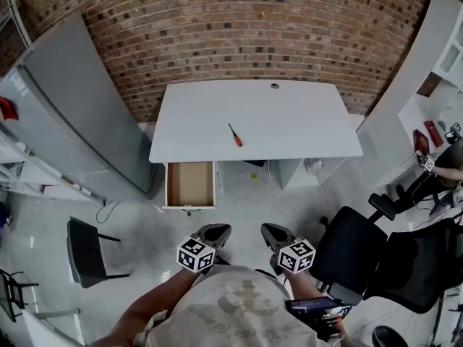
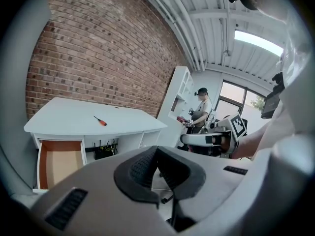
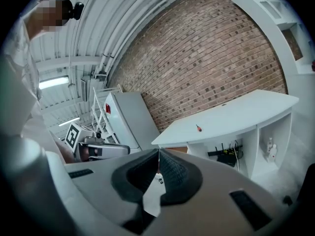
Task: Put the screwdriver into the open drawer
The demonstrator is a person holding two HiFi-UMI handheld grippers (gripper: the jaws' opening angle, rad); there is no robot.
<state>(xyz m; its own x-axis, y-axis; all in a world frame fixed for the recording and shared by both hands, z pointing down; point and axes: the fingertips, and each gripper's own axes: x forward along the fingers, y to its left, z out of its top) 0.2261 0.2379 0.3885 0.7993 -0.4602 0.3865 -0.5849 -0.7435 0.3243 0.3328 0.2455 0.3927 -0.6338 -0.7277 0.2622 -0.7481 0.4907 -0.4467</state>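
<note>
A small screwdriver (image 1: 235,135) with an orange handle lies on the white desk (image 1: 289,114), left of its middle. It also shows far off as the screwdriver (image 2: 100,121) in the left gripper view and the screwdriver (image 3: 198,128) in the right gripper view. Under the desk's left end the drawer (image 1: 190,185) is pulled out, brown inside and empty. My left gripper (image 1: 217,232) and right gripper (image 1: 273,233) are held close to my body, well short of the desk. Both are shut with nothing between the pads.
A grey cabinet (image 1: 79,107) leans at the left beside the drawer. Black office chairs (image 1: 362,255) stand at the right, a dark stool (image 1: 87,250) at the left. A brick wall (image 1: 239,35) runs behind the desk. Another person (image 2: 202,109) stands by white shelving at the right.
</note>
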